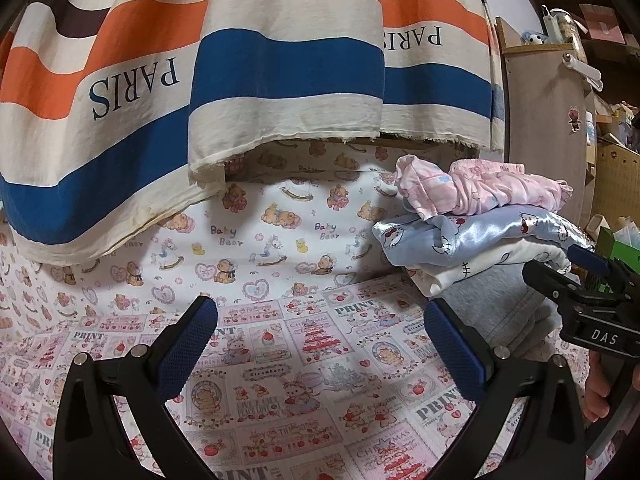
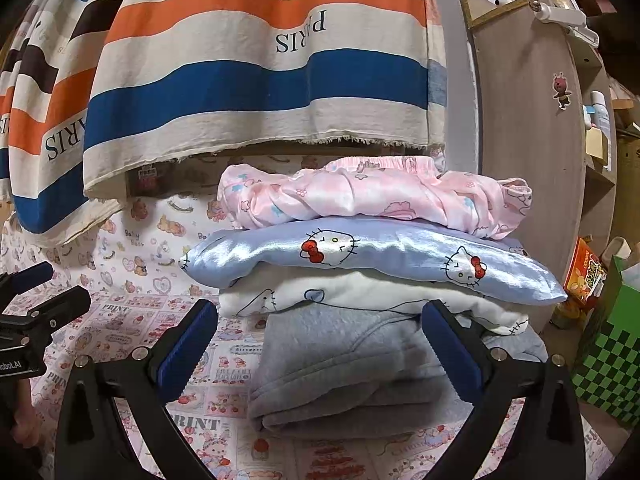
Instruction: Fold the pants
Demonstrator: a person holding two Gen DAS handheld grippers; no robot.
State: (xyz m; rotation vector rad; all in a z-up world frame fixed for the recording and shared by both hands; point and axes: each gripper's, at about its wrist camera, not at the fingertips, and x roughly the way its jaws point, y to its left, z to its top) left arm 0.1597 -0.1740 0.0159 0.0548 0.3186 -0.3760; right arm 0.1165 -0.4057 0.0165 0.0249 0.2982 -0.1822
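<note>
A stack of folded pants lies on the patterned sheet: grey sweatpants at the bottom, a white pair, a shiny blue cat-print pair and a crumpled pink pair on top. My right gripper is open, its blue pads to either side of the grey pair's near end, nothing clamped. In the left wrist view the same stack sits at the right, and my left gripper is open above bare sheet. The right gripper shows at that view's right edge.
A striped orange, blue and cream cloth hangs over the back of the surface. A wooden shelf unit stands to the right, with a green checkered box beside the stack. The cartoon-print sheet covers the surface.
</note>
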